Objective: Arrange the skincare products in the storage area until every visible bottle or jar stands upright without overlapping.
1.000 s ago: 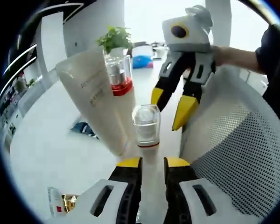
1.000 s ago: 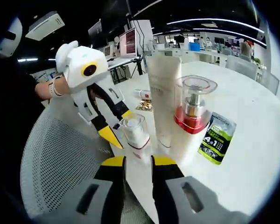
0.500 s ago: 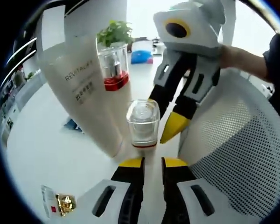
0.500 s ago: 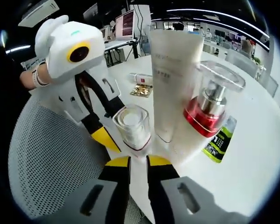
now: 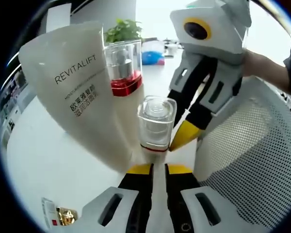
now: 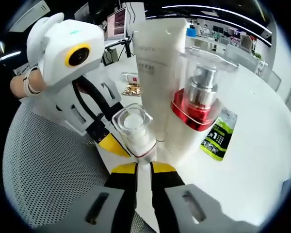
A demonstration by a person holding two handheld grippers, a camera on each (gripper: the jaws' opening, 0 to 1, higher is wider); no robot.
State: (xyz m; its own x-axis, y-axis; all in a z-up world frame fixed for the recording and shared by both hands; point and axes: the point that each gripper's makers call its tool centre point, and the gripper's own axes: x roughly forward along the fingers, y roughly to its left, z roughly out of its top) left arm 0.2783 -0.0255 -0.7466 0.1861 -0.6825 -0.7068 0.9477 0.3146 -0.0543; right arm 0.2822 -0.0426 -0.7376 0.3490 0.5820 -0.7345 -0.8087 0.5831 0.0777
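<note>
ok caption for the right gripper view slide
Small clear-capped bottle before white tube and red-collared pump bottle.

One tube [image 5: 82,92], two bottles [image 5: 156,124] [image 5: 123,73], two sachets [image 6: 217,141] [image 5: 62,216].

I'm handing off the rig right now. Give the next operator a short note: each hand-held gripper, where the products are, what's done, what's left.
Left hand-held gripper: jaws nearly shut, empty, just short of the small clear-capped bottle.
Right hand-held gripper: jaws nearly shut, empty, at the same bottle's base.
Products: small bottle, white Revitalift tube and red-collared pump bottle clustered upright on the white table, beside the mesh basket. Sachets lie flat on the table.
Done: the three stand upright.
Left: they crowd each other; space them out.
</note>
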